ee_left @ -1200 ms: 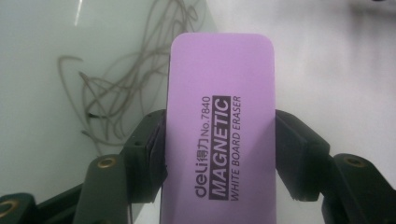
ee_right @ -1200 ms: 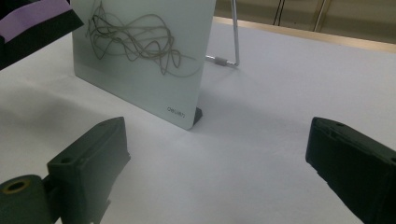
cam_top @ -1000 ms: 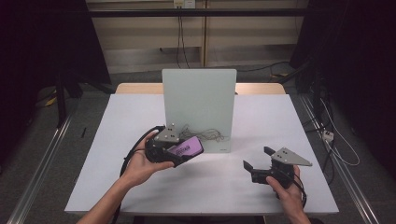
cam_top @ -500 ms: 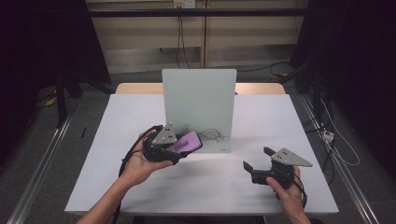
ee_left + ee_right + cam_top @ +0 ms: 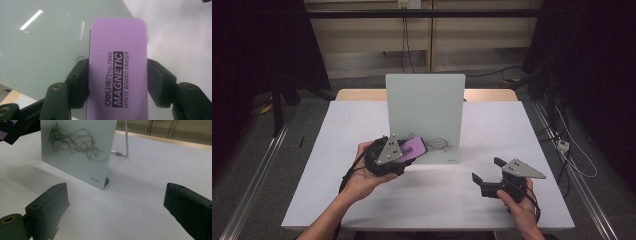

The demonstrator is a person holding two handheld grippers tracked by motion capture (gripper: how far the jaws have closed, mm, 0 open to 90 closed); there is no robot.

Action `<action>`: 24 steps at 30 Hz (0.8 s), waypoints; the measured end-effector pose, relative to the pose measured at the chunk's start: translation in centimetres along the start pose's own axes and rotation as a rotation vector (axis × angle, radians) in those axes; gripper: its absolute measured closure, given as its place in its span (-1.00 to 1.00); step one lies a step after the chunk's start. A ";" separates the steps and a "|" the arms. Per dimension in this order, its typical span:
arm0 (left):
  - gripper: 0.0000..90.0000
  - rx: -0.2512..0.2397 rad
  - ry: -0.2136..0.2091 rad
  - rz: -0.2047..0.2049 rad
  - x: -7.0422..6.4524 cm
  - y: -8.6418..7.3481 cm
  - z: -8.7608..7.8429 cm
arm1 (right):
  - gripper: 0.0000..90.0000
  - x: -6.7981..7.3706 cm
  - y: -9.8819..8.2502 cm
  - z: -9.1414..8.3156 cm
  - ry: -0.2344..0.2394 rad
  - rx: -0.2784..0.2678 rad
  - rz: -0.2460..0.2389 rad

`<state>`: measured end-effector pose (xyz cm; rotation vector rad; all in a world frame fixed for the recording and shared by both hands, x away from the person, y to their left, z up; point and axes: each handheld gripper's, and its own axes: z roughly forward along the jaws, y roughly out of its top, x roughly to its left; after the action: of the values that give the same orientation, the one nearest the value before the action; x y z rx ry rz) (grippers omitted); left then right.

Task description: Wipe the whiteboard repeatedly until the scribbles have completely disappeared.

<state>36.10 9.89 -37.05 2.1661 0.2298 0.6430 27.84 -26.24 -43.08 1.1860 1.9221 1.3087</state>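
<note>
High view first: the left gripper (image 5: pixel 404 150) is clamped on a purple whiteboard eraser (image 5: pixel 413 148), held up against the lower left part of the small standing whiteboard (image 5: pixel 425 107) on the white table (image 5: pixel 337 135). A grey scribble (image 5: pixel 441 144) sits low on the board's face, just to the eraser's right in this view, so the wipe would have to travel rightward along the board's bottom edge, and the left hand is clearly the nearer one. The eraser's long axis points along the gripper toward the board and up to the right. The right gripper (image 5: pixel 489 170) rests well apart on the table, jaws spread wide with nothing between them. Left gripper view: both black jaws press the eraser's (image 5: pixel 117 72) long sides, its printed back facing the camera, its far end over the pale glassy board (image 5: pixel 45 50); whether the pad touches the surface I cannot tell from here, and the scribble is out of frame. Right gripper view: the open jaws frame bare table, and beyond them the board (image 5: pixel 77 152) stands tilted back on a wire prop (image 5: pixel 126 142). Here the scribble (image 5: pixel 75 141) shows in full, a loose tangle of looping lines across the board, with a corner of the eraser (image 5: pixel 7 123) at its upper left, which the other two views do not make plain.
</note>
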 end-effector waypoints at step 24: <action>-0.09 -0.021 0.278 0.248 -0.4 1.0 2.5 | -0.88 0.0 0.1 0.3 0.002 0.004 -0.004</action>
<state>37.04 7.40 -37.74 2.0978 0.1002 1.0850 28.11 -26.13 -43.13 1.1832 1.9283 1.3052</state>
